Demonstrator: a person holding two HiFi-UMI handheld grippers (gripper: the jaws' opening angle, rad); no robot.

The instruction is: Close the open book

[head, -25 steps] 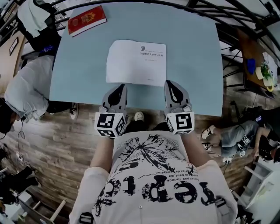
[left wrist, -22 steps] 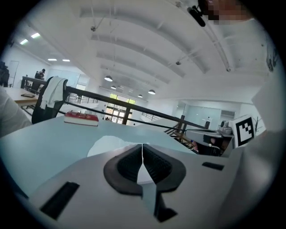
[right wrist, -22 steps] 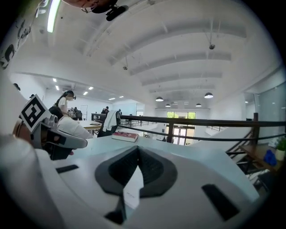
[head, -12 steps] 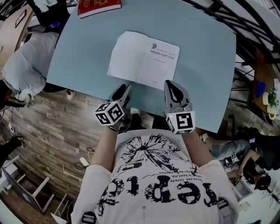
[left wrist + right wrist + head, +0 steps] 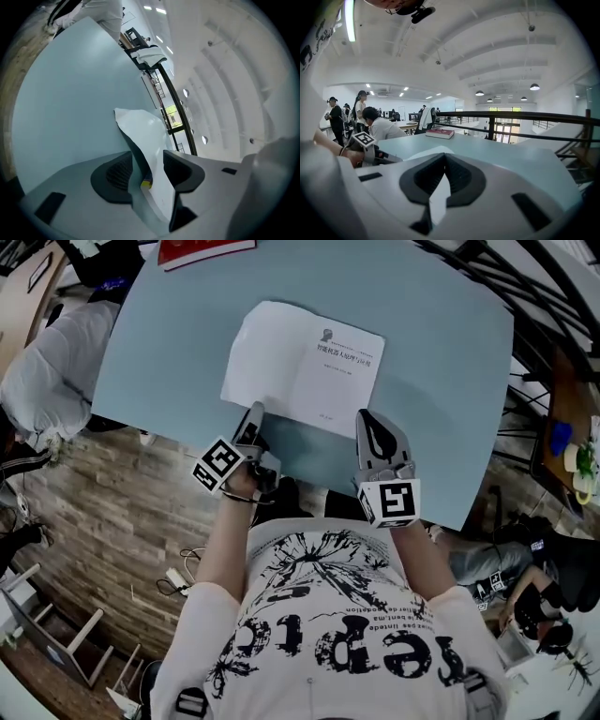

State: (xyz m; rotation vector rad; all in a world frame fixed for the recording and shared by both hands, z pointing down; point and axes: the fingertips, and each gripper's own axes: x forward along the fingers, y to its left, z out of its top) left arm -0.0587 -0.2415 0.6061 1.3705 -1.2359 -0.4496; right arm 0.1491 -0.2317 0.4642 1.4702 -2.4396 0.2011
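A white open book (image 5: 300, 362) lies flat in the middle of the pale blue table (image 5: 441, 381). My left gripper (image 5: 253, 414) is rolled onto its side at the book's near left edge. In the left gripper view its jaws are opening, and a lifted white page (image 5: 145, 136) runs between the two dark pads (image 5: 117, 173) without being pinched. My right gripper (image 5: 367, 418) sits level by the book's near right corner. Its jaws meet at the tips with nothing held, just short of the book (image 5: 426, 152).
A red book (image 5: 202, 249) lies at the table's far left edge and also shows as the red book (image 5: 439, 133) beyond my right gripper. People (image 5: 379, 126) sit and stand at desks behind the table's left side. A black railing (image 5: 511, 115) runs past the far edge.
My left gripper has rolled onto its side and dropped to the book's near left edge. The right gripper has shifted slightly lower and closer to the book's corner.
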